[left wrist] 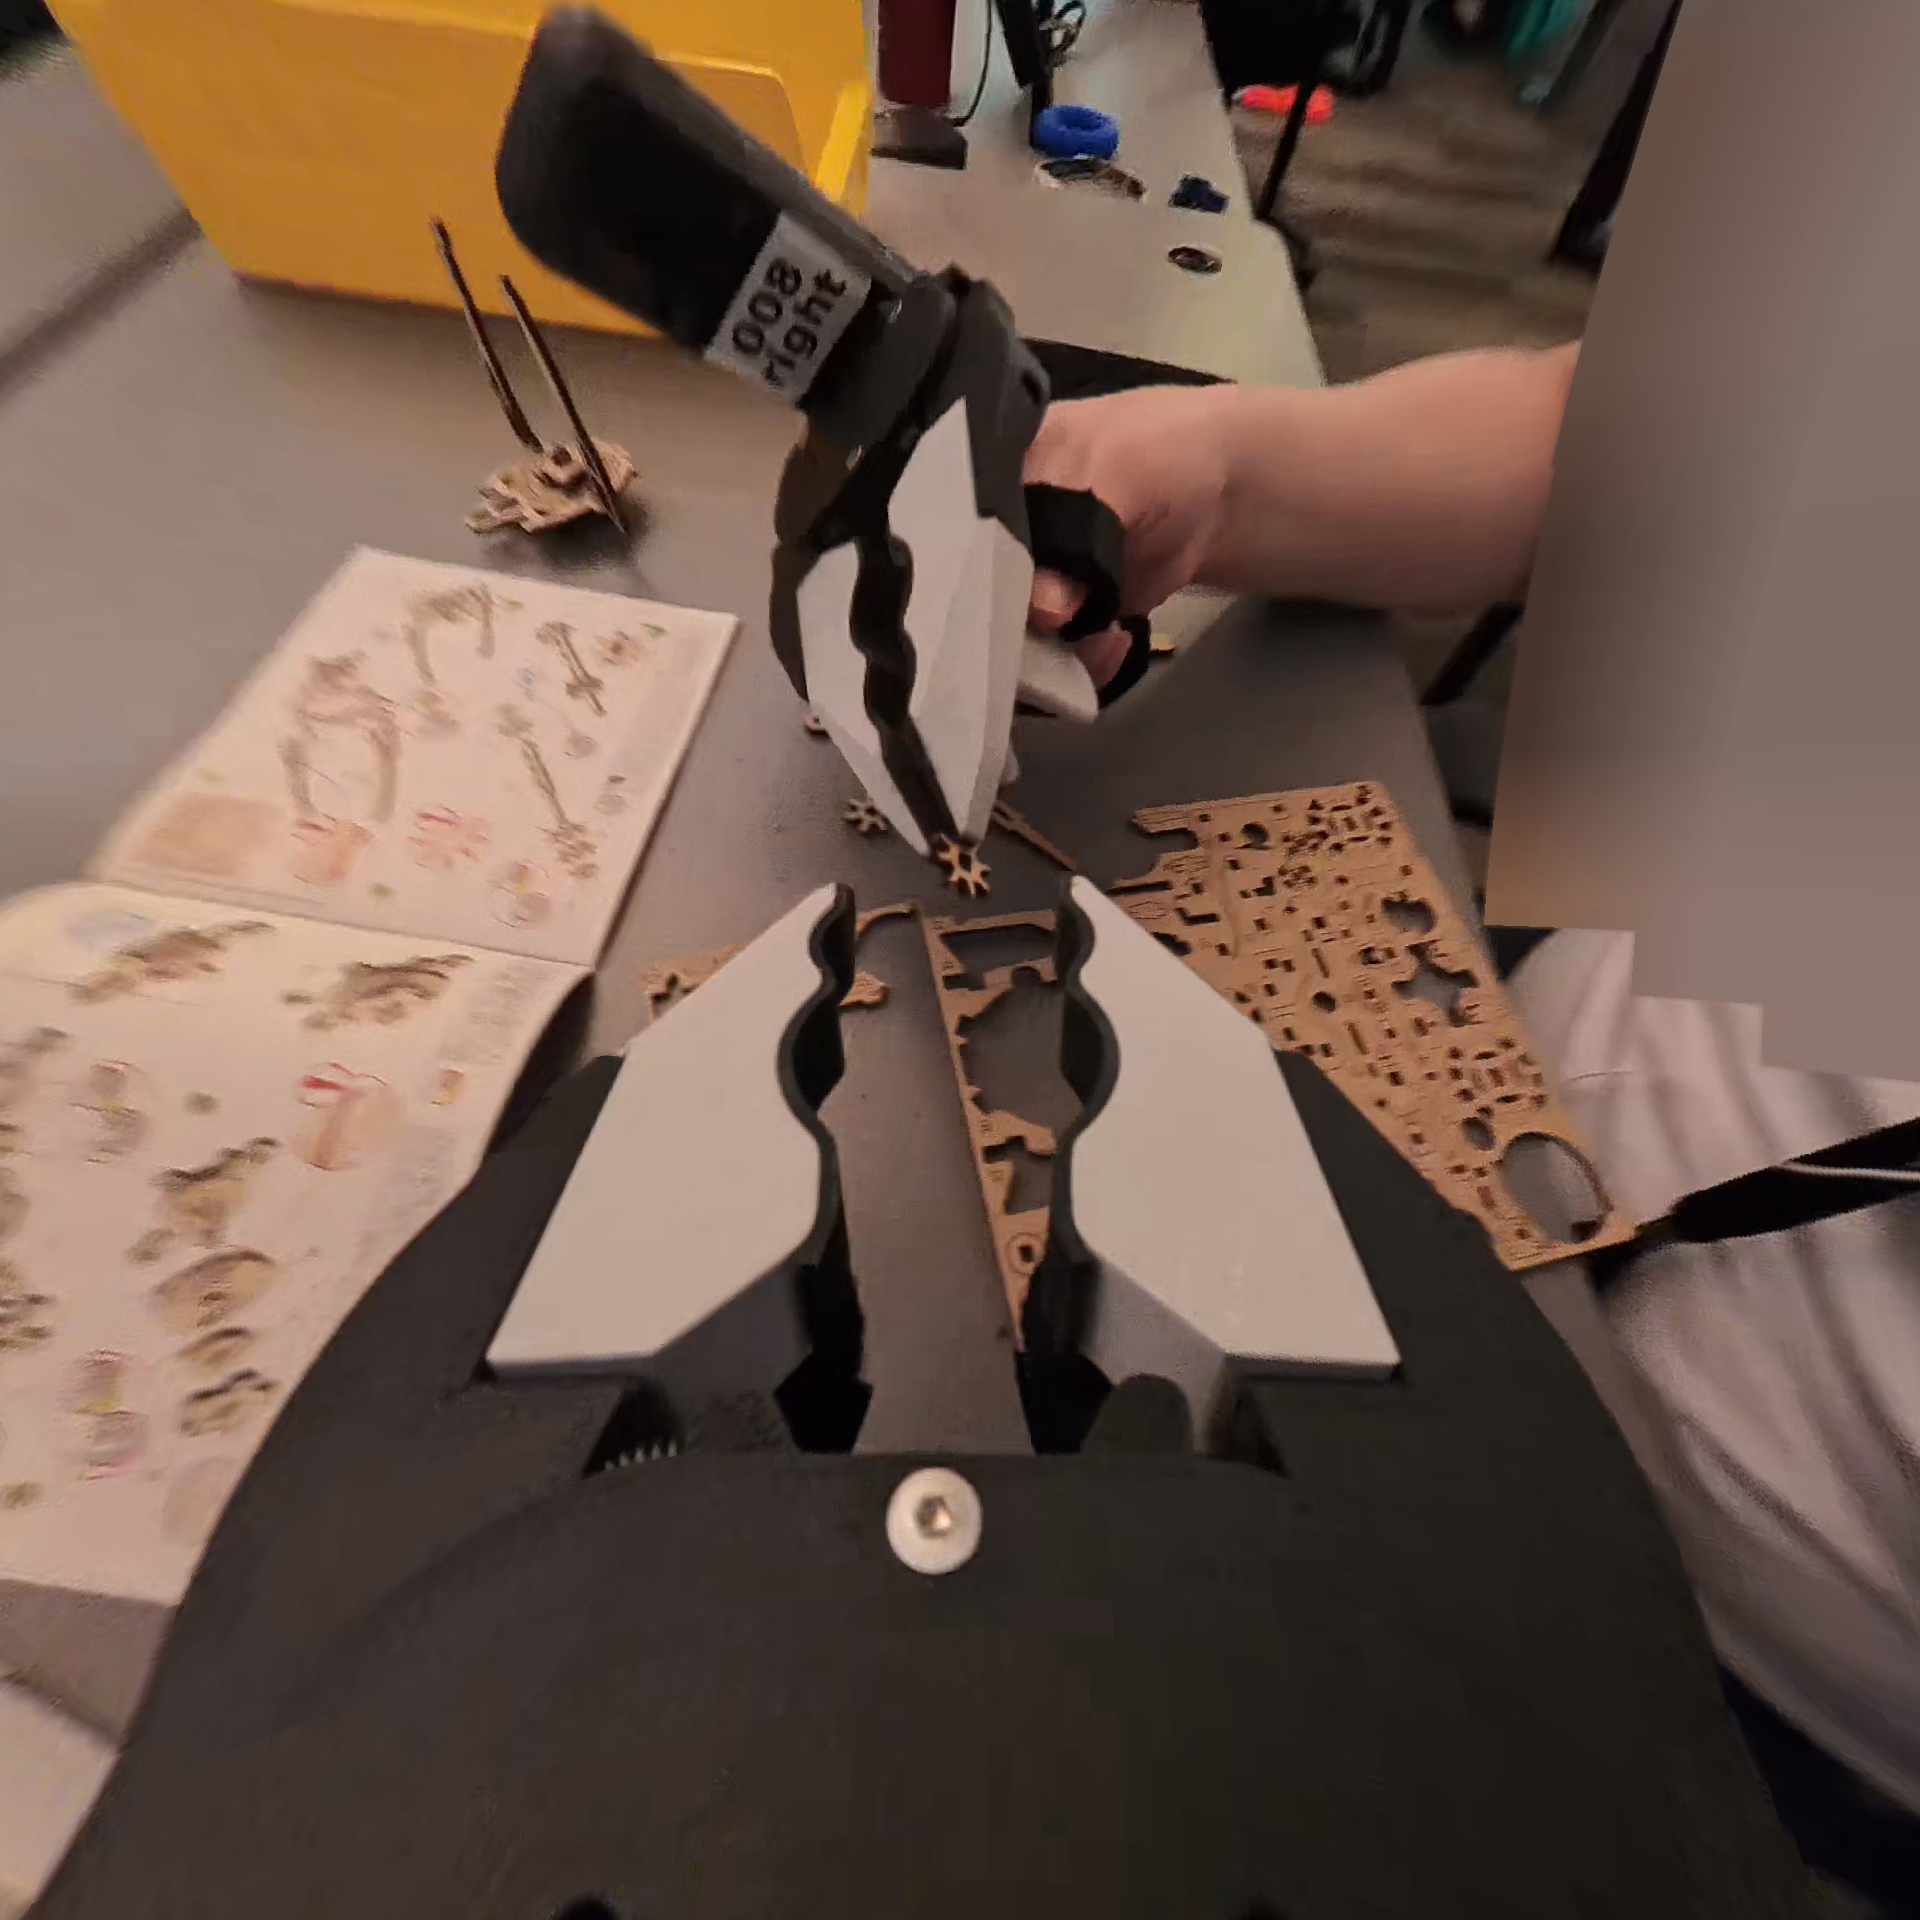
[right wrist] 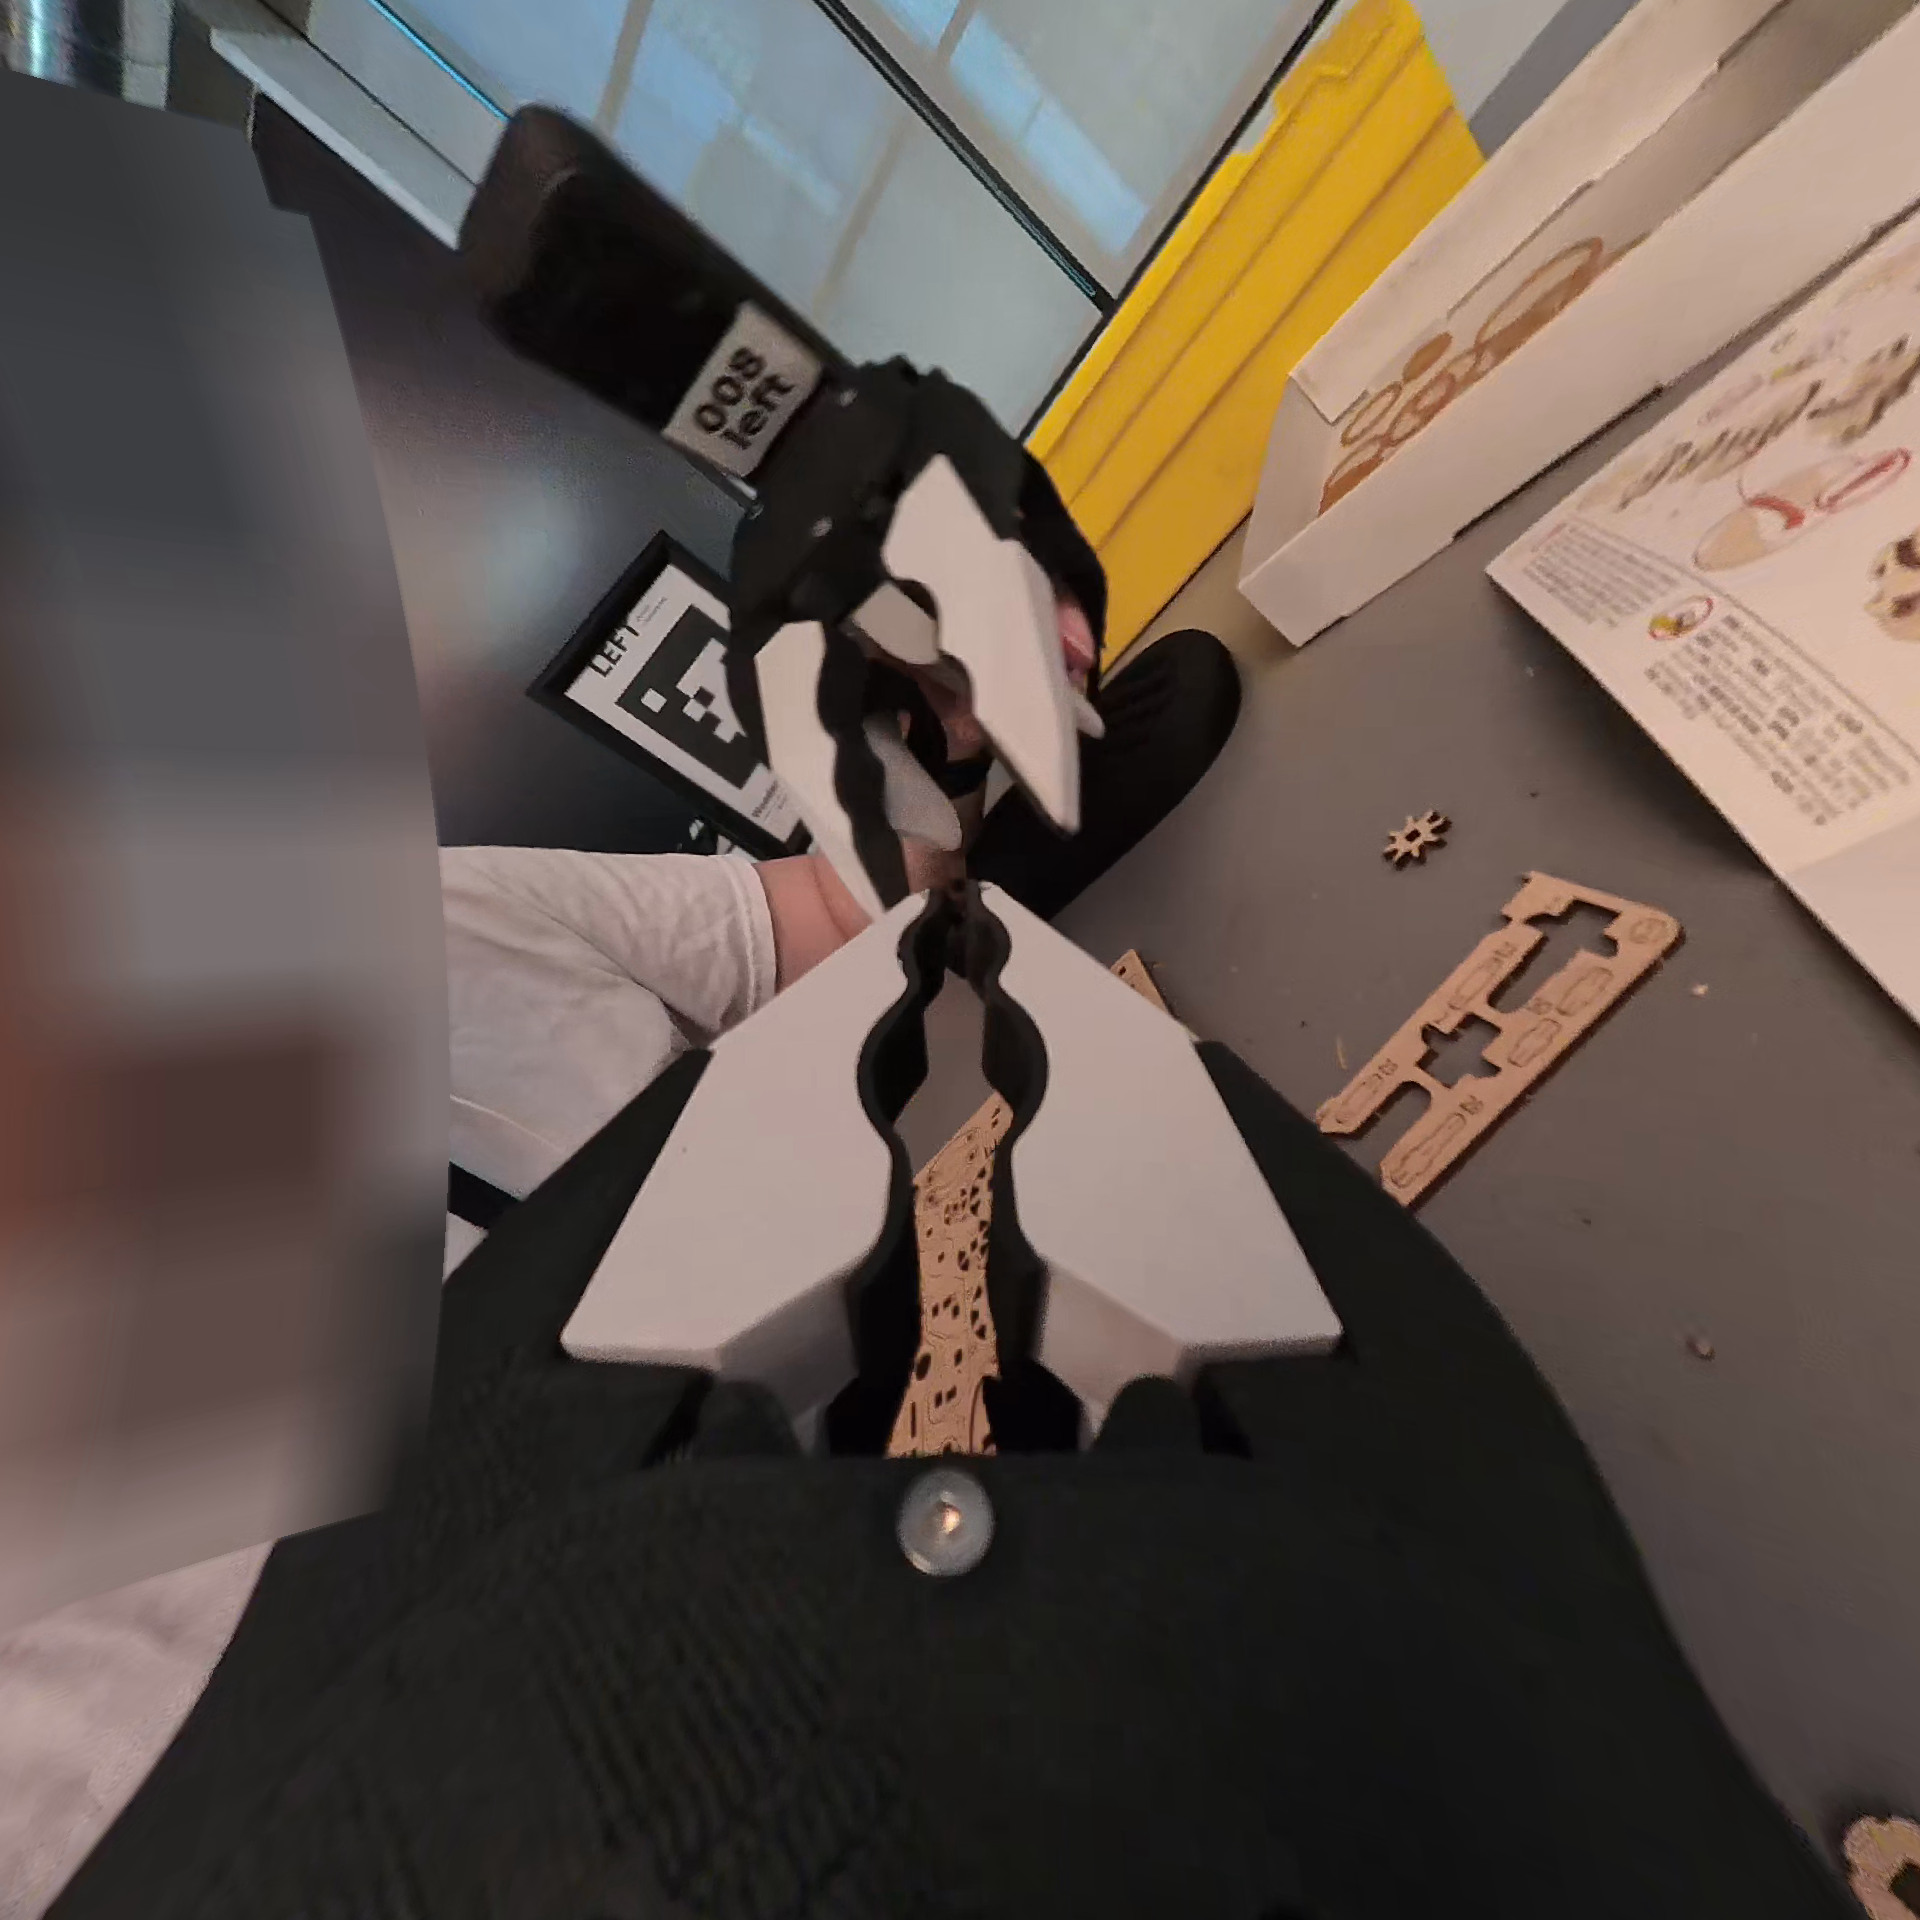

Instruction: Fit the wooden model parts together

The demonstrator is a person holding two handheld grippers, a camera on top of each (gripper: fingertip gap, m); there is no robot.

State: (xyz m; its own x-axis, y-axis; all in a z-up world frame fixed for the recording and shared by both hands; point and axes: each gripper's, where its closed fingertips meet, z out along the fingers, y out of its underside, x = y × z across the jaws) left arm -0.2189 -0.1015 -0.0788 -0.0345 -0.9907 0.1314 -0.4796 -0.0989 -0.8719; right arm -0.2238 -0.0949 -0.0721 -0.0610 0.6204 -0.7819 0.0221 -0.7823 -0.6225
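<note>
The right hand-held gripper pinched a small wooden gear just above the table; the left hand-held gripper stood wide, empty, over a wooden sheet.

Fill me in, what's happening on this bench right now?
A person holds a tool in each hand, assembling a wooden model kit. The right tool points down at the table, its tips closed on a small wooden gear. The left tool is open and empty, hovering over a punched-out wooden sheet. An open instruction booklet lies alongside, with a partly built model farther back.
</note>
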